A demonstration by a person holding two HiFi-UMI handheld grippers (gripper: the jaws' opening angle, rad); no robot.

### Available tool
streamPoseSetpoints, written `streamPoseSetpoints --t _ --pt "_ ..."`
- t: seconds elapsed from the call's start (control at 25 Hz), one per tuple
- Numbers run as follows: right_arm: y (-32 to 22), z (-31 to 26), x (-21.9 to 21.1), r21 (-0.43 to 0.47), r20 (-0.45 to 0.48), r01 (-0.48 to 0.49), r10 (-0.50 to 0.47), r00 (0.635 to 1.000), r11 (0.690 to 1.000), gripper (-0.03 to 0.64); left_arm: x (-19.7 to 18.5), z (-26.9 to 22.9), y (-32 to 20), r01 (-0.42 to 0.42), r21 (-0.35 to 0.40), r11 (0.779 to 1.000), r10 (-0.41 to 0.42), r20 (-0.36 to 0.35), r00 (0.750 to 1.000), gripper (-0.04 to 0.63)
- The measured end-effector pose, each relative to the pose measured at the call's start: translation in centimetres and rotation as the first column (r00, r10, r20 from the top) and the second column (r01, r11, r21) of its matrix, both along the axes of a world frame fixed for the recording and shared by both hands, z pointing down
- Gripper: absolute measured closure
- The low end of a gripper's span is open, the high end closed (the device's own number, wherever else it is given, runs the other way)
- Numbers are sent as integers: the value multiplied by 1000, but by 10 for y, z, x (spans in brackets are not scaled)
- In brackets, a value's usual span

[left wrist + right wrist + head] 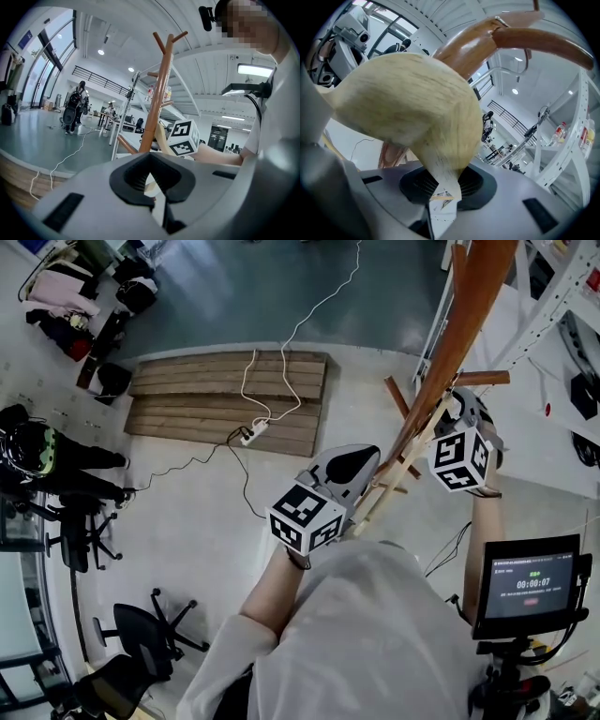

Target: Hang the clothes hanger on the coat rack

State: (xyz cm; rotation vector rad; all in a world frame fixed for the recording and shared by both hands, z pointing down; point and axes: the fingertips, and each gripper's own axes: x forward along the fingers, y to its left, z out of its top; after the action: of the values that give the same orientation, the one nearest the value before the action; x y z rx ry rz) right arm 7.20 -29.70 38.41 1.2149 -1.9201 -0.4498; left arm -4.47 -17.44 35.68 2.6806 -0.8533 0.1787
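Observation:
The wooden coat rack (459, 324) rises at the upper right, its brown pole and pegs also filling the left gripper view (157, 103) and the right gripper view (487, 42). A pale wooden clothes hanger (392, 482) lies against the pole between both grippers. My right gripper (442, 420) is shut on one end of the hanger (408, 103), which bulges just under a brown peg. My left gripper (372, 465) sits at the hanger's lower end. Its pads (136, 176) stand nearly together with a pale sliver of the hanger (160, 138) between them.
Wooden pallets (230, 399) lie on the floor with a power strip and white cable (251, 435). Black office chairs (141, 634) stand at the lower left. A screen on a stand (530, 587) is at the lower right, and white shelving (544, 306) is behind the rack.

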Motion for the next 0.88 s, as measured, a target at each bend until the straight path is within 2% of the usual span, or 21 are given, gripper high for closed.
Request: streamPoseSetpoints --t 0.6,0.88 --pt "1 -3 -10 47 80 -10 7 997 999 522 -13 3 11 54 -17 998 -54 -11 998 594" --pt "3 3 -12 54 4 26 -27 1000 998 521 -18 2 12 71 -13 997 -71 -17 997 594"
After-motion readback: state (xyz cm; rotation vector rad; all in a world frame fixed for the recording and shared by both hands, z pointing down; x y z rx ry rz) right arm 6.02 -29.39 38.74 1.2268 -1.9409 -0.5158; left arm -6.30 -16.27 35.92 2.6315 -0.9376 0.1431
